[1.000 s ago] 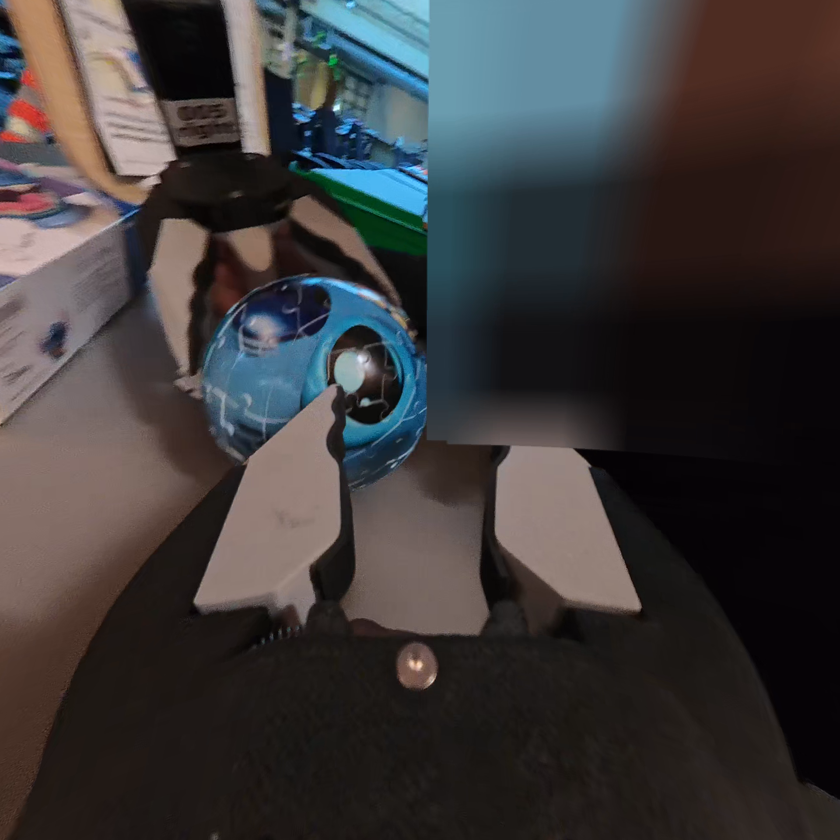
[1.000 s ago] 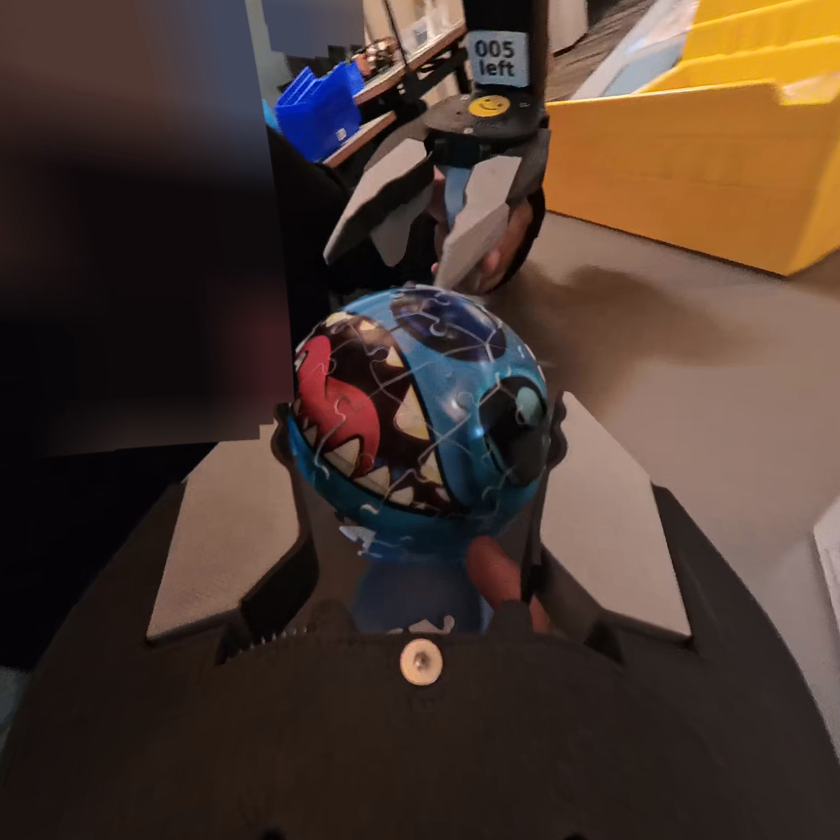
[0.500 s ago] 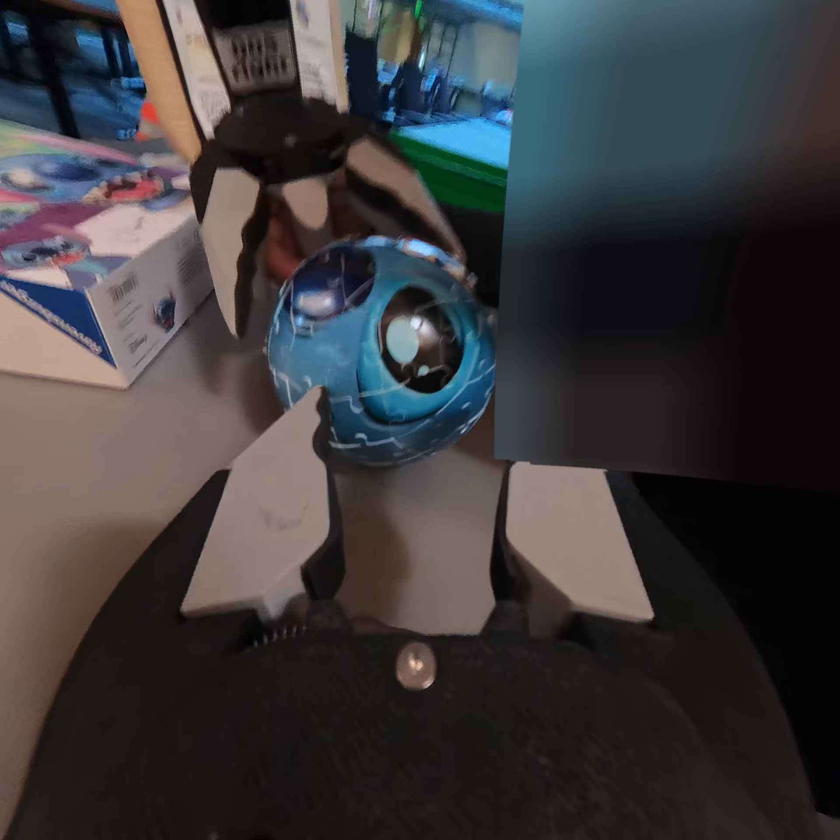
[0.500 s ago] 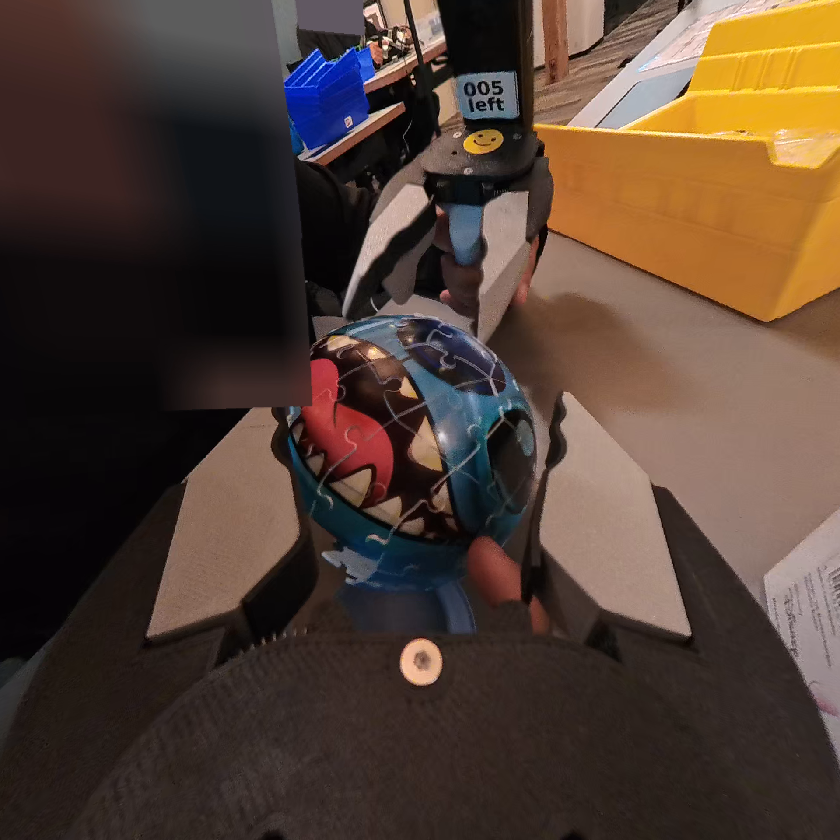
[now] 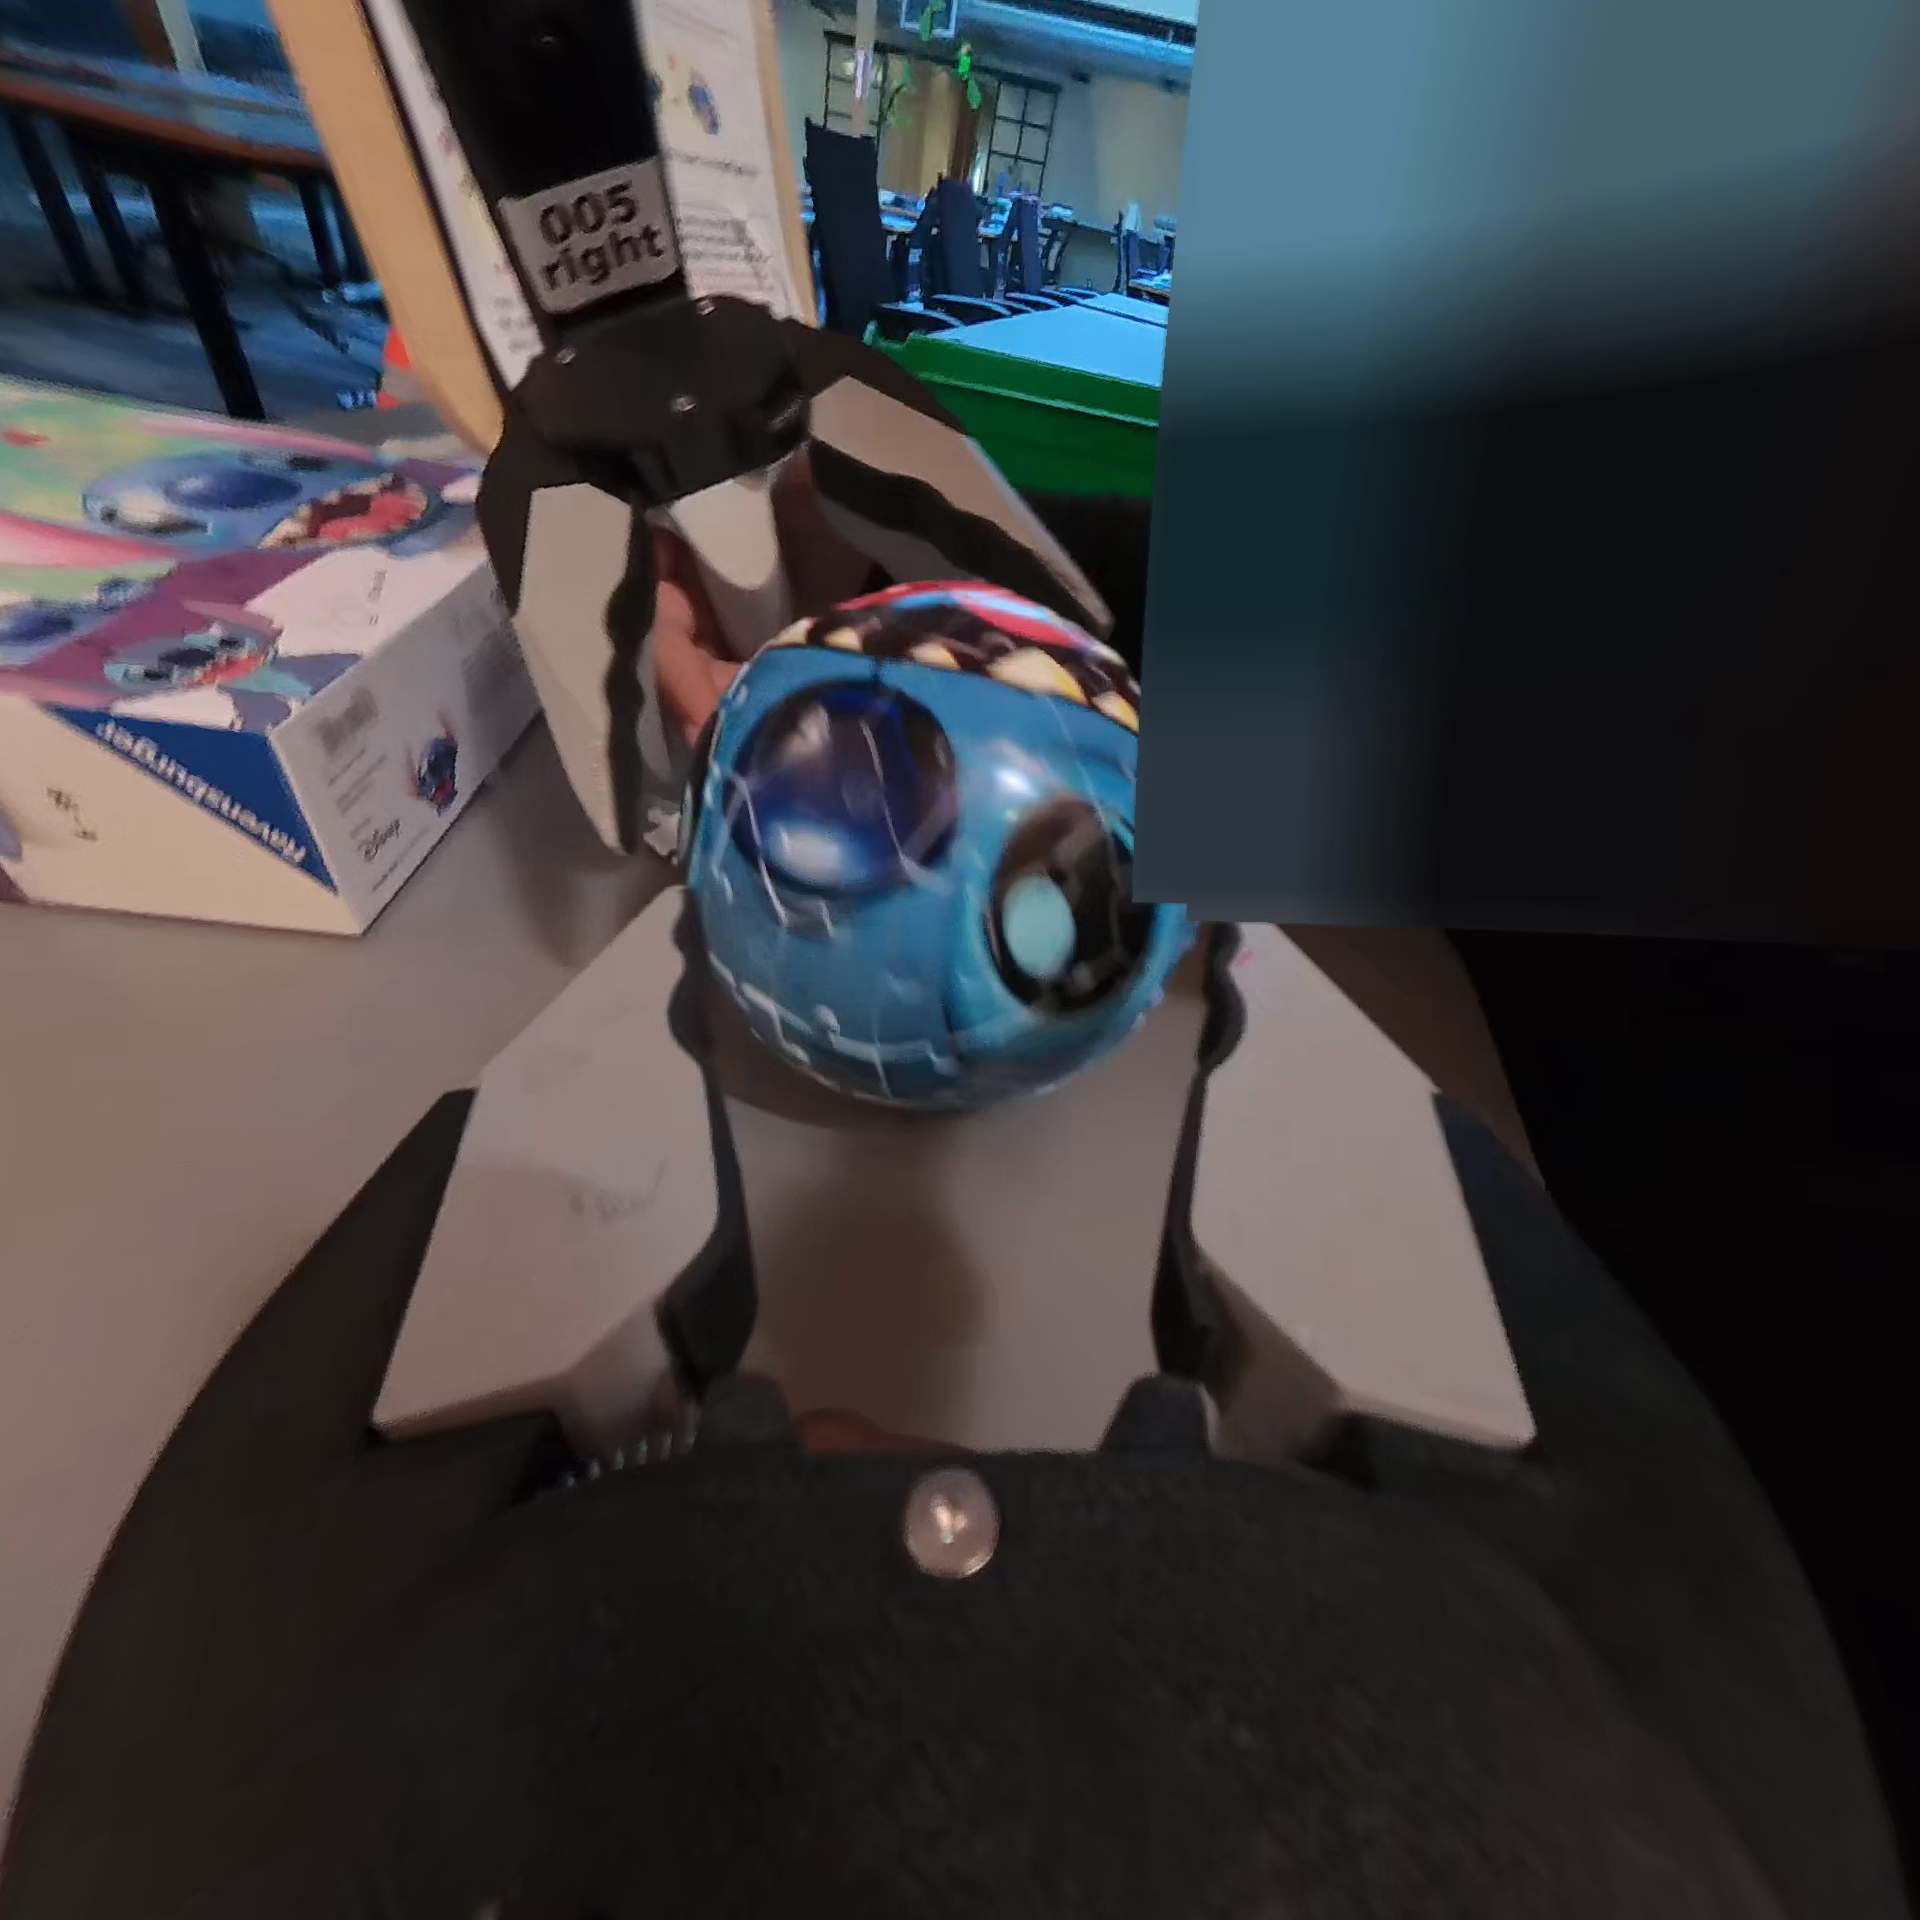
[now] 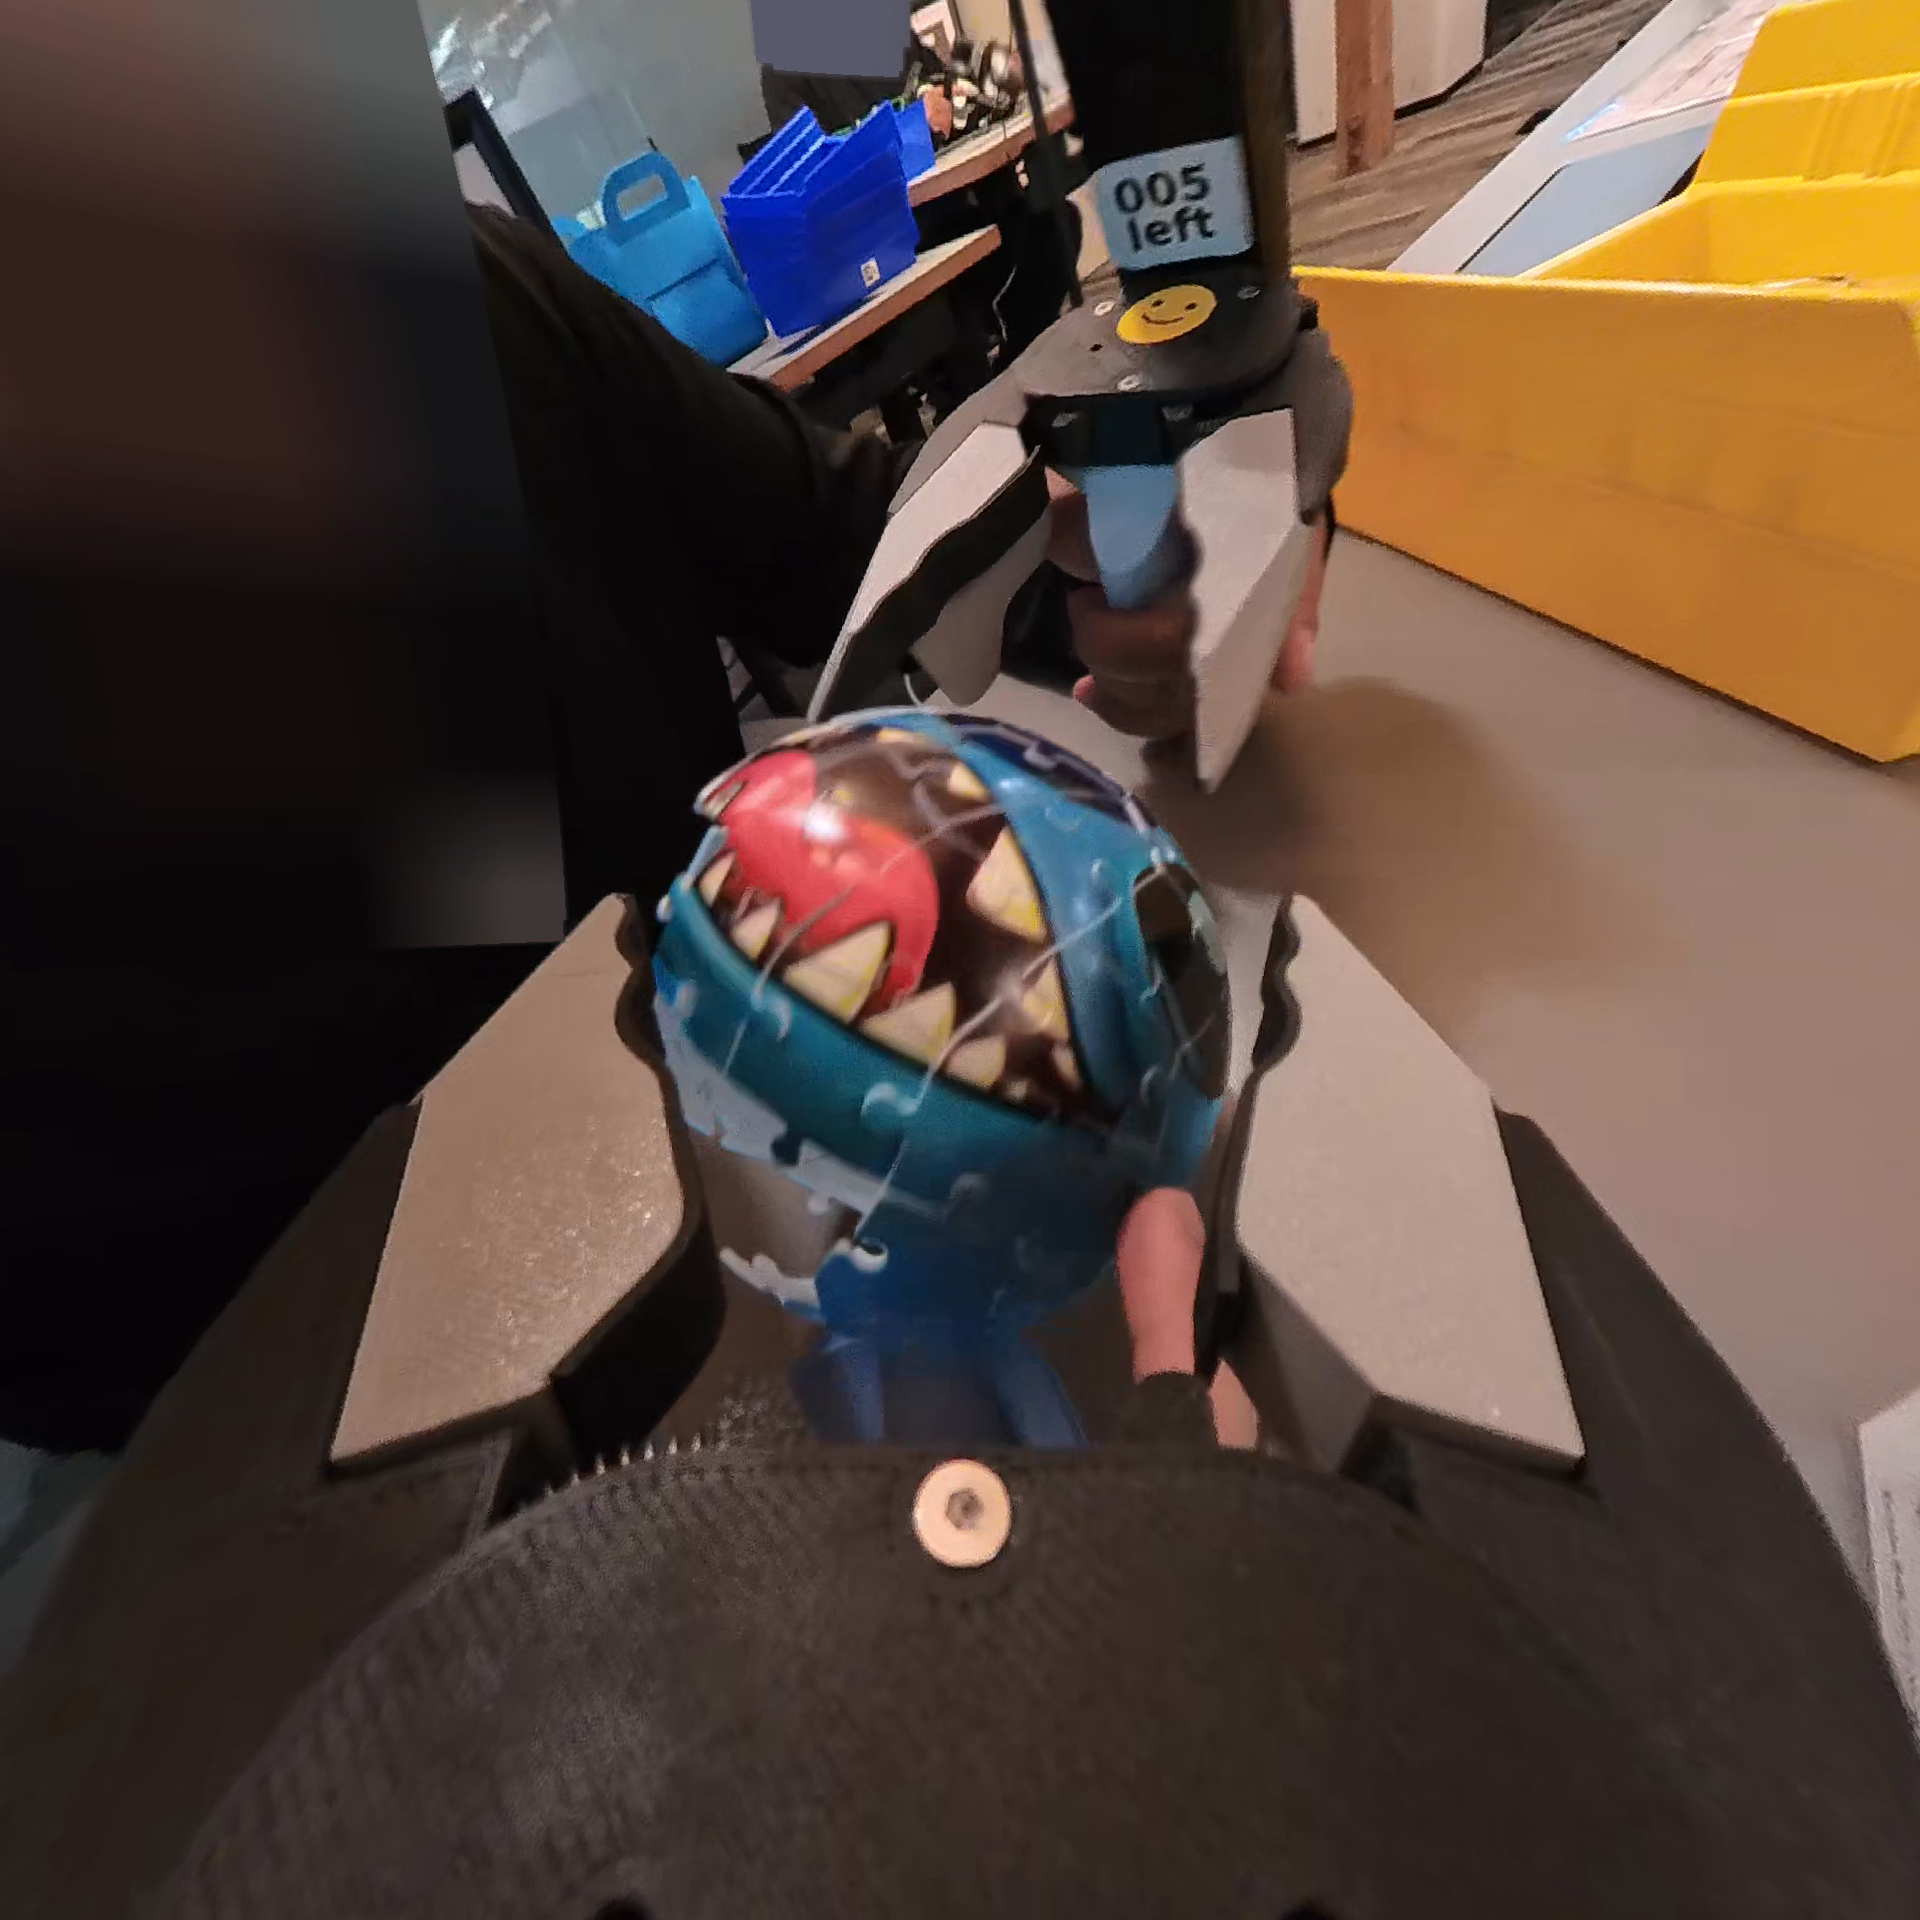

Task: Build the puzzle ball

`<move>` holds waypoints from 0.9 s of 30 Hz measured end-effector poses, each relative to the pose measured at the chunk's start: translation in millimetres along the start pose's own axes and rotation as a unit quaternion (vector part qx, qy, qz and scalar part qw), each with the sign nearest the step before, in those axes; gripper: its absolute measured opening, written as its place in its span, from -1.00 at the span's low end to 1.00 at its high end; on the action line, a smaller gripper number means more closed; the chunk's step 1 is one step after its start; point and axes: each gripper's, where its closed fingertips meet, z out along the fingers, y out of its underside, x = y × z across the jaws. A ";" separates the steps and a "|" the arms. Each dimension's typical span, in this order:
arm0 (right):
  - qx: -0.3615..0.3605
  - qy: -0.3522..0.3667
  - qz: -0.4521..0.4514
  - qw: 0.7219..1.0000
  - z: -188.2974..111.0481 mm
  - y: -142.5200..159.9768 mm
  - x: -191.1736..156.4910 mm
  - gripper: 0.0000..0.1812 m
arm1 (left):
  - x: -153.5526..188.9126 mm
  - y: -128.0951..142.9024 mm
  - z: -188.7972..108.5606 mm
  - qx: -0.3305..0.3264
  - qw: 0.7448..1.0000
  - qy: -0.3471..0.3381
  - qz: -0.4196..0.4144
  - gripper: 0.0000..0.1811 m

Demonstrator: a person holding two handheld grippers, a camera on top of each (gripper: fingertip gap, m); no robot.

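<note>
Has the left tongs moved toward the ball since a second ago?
Yes. The left tongs now straddles the ball; against the puzzle box, it advanced forward.

A grey tabletop [image 5: 187, 1091] runs under both views. In the left wrist view a printed cardboard box [image 5: 239, 707], white and blue along its sides with a colourful cartoon picture on its lid, lies on the tabletop at the left. Behind it a tan board carrying white printed sheets [image 5: 727, 177] stands upright. Farther back is a green-edged table [image 5: 1029, 384] with dark chairs beyond it. In the right wrist view a large yellow bin [image 6: 1621, 478] sits on the tabletop at the right. A white printed sheet [image 6: 1896, 1538] lies at the right edge. In the background, stacked blue bins [image 6: 821, 234] and a blue handled carrier [image 6: 655, 255] rest on a wooden shelf.
</note>
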 end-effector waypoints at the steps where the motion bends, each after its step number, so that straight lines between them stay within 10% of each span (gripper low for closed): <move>1: -0.003 -0.003 -0.003 1.000 2.5 0.5 -0.1 0.26 | -2.8 0.8 1.1 -0.001 1.000 -0.002 -0.009 0.07; 7: -0.018 0.018 -0.007 1.000 5.5 -0.5 3.6 0.31 | 0.9 4.3 13.1 -0.002 1.000 0.001 0.001 0.17; 13: -0.018 0.182 -0.012 0.983 -53.0 -8.0 -7.5 0.04 | 5.1 4.6 13.5 -0.006 1.000 -0.004 0.017 0.16; 19: -0.135 0.380 0.012 0.915 -75.0 76.6 -29.9 0.03 | 5.0 3.1 15.8 -0.005 1.000 -0.015 0.010 0.16; 27: -0.247 0.437 0.004 0.865 -62.6 129.3 -26.2 -0.11 | 7.7 1.8 18.9 -0.018 0.998 -0.060 0.009 0.16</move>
